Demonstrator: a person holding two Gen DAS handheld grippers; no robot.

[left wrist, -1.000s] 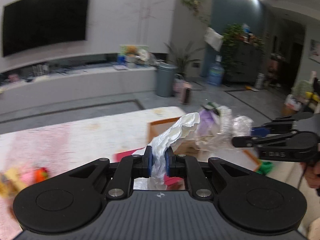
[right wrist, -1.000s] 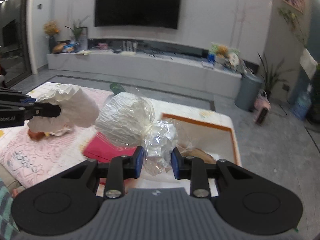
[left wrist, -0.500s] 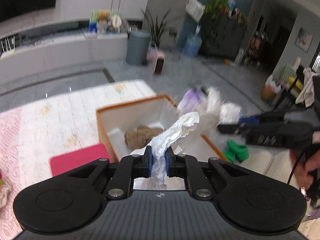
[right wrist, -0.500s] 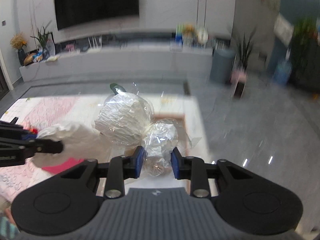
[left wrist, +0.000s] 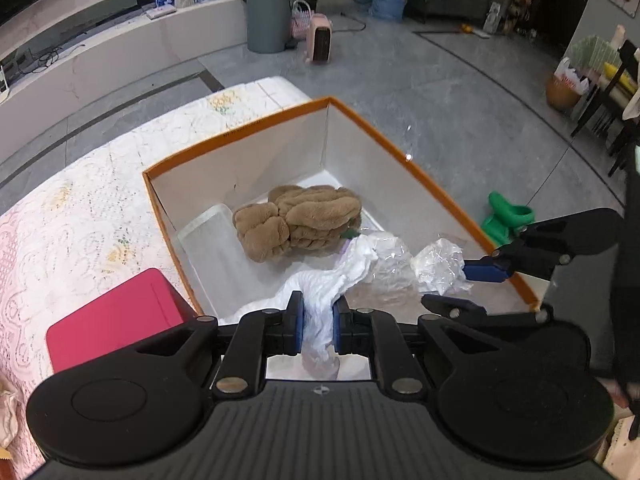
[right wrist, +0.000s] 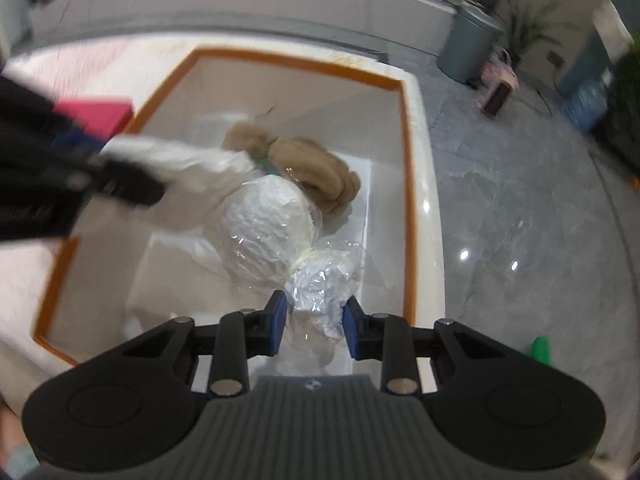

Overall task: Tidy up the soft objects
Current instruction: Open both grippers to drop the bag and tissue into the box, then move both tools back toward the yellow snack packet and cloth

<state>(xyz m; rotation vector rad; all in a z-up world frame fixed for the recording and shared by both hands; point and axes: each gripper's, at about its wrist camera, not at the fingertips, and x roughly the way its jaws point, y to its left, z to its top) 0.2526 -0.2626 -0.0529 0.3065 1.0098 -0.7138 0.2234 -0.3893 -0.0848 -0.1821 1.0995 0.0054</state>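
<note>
Fingers of my left gripper are pinched on the crumpled white bag, which trails ahead of them down into the orange-rimmed box; my right gripper clamps the twisted neck of the clear-wrapped white bundle, whose round body hangs just ahead of its fingers inside the same box. Beyond both sets of fingers a brown plush toy lies on the box floor, touching the bundle, and left of my left fingers a red pad sits on the lace-covered table beside the box.
</note>
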